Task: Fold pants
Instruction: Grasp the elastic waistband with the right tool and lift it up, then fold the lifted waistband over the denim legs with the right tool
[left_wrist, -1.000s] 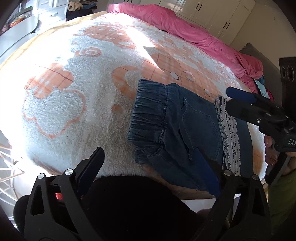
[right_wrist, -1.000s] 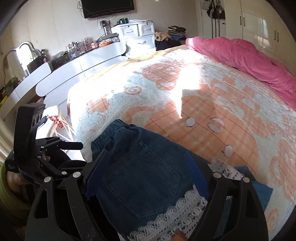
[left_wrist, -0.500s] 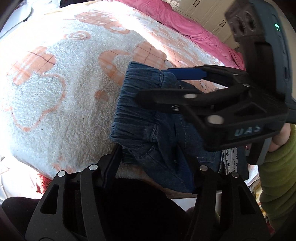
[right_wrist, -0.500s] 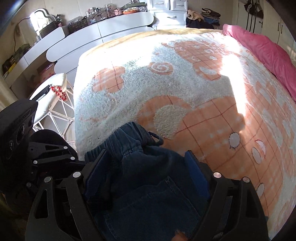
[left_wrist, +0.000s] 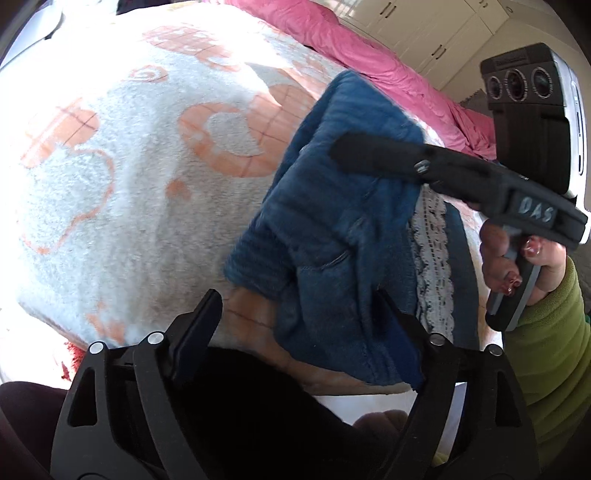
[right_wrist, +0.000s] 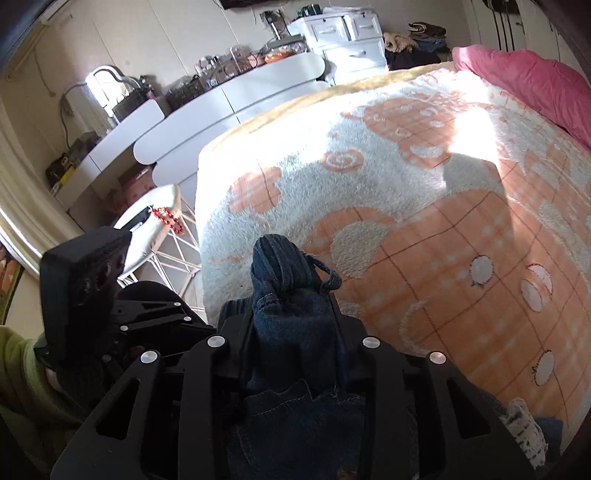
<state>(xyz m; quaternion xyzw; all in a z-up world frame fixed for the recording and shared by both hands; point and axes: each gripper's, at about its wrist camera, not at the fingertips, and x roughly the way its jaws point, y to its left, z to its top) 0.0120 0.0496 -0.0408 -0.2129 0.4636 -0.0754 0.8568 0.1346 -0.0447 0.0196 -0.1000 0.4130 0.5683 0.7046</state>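
Right hand-held gripper (right_wrist: 291, 325) is clamped on the bunched elastic waistband of the denim pants (left_wrist: 343, 229), lifting that end off the bed (left_wrist: 129, 177) while the lace hem (left_wrist: 432, 258) lies flat. Left hand-held gripper (left_wrist: 299, 325) has its fingers apart, straddling the near edge, gripping nothing. Denim looks soft yet weighty; it droops, so take hold at the thick waistband corners.
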